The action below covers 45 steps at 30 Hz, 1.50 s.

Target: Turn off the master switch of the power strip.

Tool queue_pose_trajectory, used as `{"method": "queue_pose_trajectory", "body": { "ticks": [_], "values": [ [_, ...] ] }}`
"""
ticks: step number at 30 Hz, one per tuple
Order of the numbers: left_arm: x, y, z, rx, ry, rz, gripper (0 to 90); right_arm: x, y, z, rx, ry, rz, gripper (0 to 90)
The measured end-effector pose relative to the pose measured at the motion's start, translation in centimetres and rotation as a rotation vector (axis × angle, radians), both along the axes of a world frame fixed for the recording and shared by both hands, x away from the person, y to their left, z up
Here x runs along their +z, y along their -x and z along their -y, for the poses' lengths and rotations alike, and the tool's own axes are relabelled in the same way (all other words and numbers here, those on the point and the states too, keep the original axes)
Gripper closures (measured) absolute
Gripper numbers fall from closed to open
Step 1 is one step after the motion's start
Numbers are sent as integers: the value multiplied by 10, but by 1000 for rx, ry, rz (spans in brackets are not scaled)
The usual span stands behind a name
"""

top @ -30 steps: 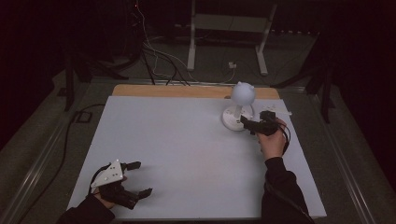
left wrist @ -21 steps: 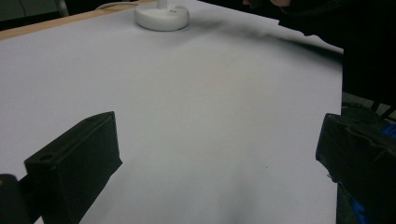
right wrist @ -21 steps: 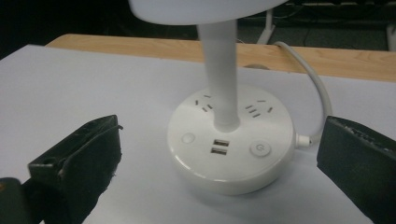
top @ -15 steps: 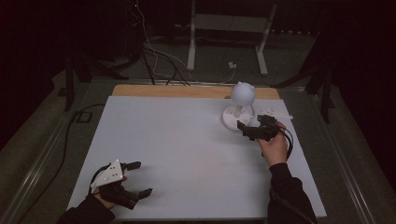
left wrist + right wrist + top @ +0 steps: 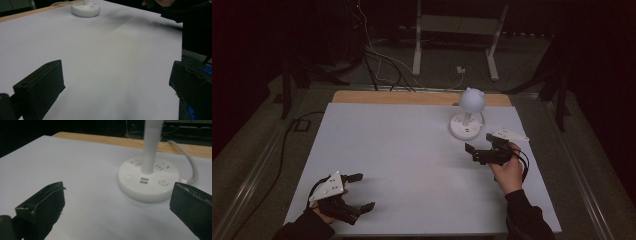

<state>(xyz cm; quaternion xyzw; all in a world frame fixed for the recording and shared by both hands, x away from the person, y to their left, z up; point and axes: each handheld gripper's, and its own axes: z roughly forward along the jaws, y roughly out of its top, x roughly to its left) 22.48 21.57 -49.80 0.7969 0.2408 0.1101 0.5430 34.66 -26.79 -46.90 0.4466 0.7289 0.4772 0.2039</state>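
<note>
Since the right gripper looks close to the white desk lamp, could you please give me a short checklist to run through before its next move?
1. Right gripper open: ok, jaws stand wide apart.
2. Right gripper empty: ok, nothing between the jaws.
3. White desk lamp with round base in front of the right gripper: ok, base apart from both jaws.
4. Lamp upright: ok, stem rises straight from the base.
5. White lamp cable out of the way: ok, it trails off behind the base.
6. Left gripper parked: ok, open near the white table front edge.
</note>
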Motion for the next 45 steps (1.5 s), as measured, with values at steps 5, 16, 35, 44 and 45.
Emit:
{"method": "queue_pose_trajectory", "body": {
  "ticks": [5, 16, 35, 44, 45],
  "values": [
    [0, 0, 0, -3, 0, 1, 3, -2, 15, 2, 21, -9, -1, 0],
    [0, 0, 1, -5, -5, 1, 3, -10, 46, 9, 60, -5, 0, 0],
    [0, 0, 1, -6, -7, 0, 3, -35, 81, 22, 161, 83, -82, 0],
    [-1, 0, 1, -8, -3, -4, 3, -43, 92, 30, 199, 154, -83, 0],
    [-1, -1, 1, -9, -3, -4, 3, -44, 93, 31, 201, 162, -82, 0]
  ]
}}
